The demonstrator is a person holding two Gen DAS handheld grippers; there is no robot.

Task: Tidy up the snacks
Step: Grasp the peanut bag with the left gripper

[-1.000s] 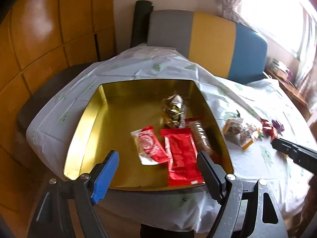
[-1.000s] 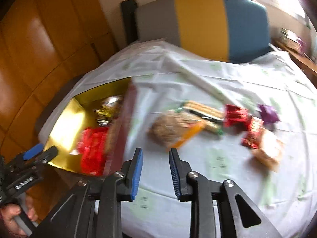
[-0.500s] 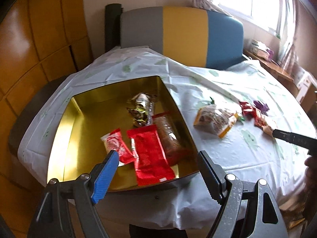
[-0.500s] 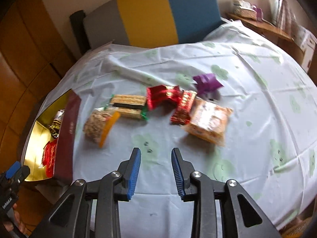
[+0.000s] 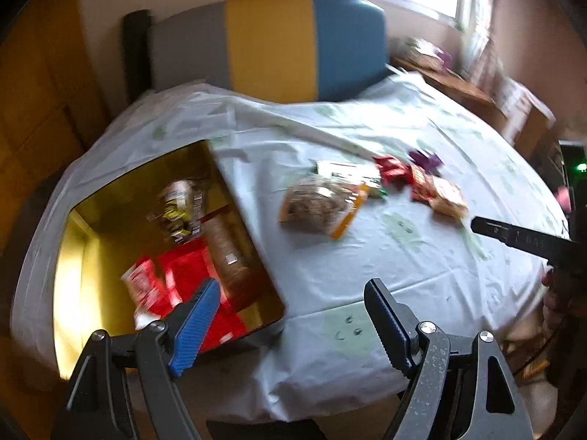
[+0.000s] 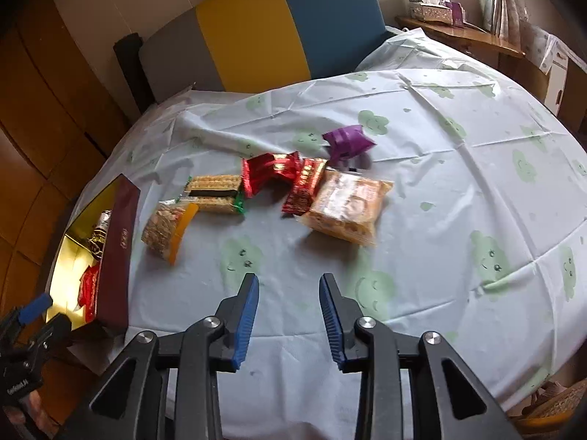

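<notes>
Lying ahead of right hand-held gripper: snacks.

A box sat at the left edge of the tabletop with several packets lying inside it. To its right, apart from the box, a cluster of snacks lay on the tabletop: a nut bag nearest the box, a cracker pack just behind it, then wrapped sweets, a biscuit bag and, farthest back, a small pouch. A chair stood behind the tabletop.
</notes>
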